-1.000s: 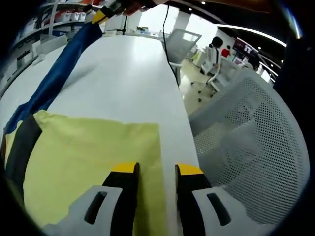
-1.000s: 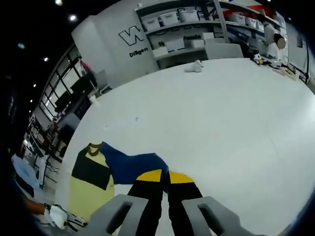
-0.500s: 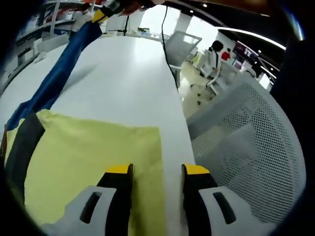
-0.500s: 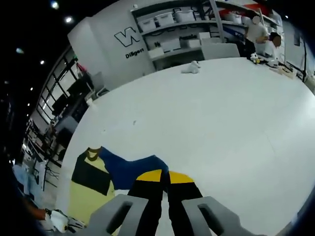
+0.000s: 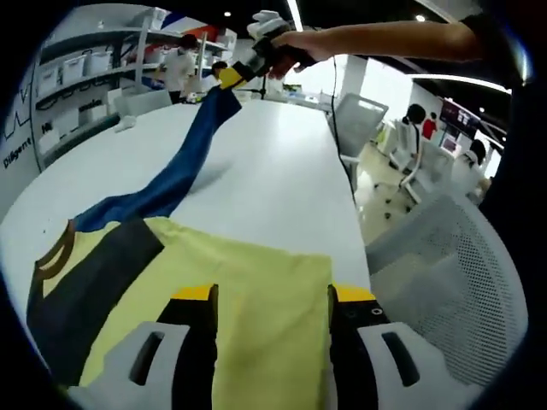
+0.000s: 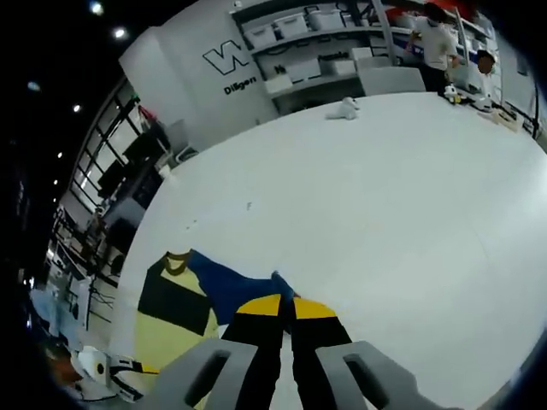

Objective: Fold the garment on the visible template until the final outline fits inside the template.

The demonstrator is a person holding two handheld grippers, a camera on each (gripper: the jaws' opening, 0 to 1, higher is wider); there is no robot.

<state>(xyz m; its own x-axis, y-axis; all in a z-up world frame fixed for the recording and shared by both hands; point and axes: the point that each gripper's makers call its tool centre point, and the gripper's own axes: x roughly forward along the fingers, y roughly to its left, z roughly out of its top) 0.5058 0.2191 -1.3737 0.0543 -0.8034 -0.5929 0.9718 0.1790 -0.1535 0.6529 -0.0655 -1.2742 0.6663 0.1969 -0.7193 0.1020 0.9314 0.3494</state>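
Observation:
A yellow garment (image 5: 256,273) with a black shoulder panel (image 5: 94,282) and a blue sleeve (image 5: 184,166) lies on the white table (image 5: 273,162). My left gripper (image 5: 272,295) is open, its jaws wide apart over the yellow hem near the table's edge. The sleeve is stretched away and upward to my right gripper (image 5: 229,77), held by a person's hand (image 5: 286,43). In the right gripper view, my right gripper (image 6: 288,305) is shut on the blue sleeve (image 6: 231,286). Beyond it lie the yellow body (image 6: 162,329) and black panel (image 6: 175,295), with the left gripper (image 6: 128,380) at the hem.
A white mesh chair (image 5: 444,282) stands close beside the table's edge. Shelves with boxes (image 6: 299,34) line the far wall, and a small white object (image 6: 346,107) lies at the table's far end. People (image 5: 416,128) are seated in the background.
My left gripper's jaws have spread wider. The left camera has shifted, so more of the garment and black panel shows. The right gripper stays shut on the sleeve.

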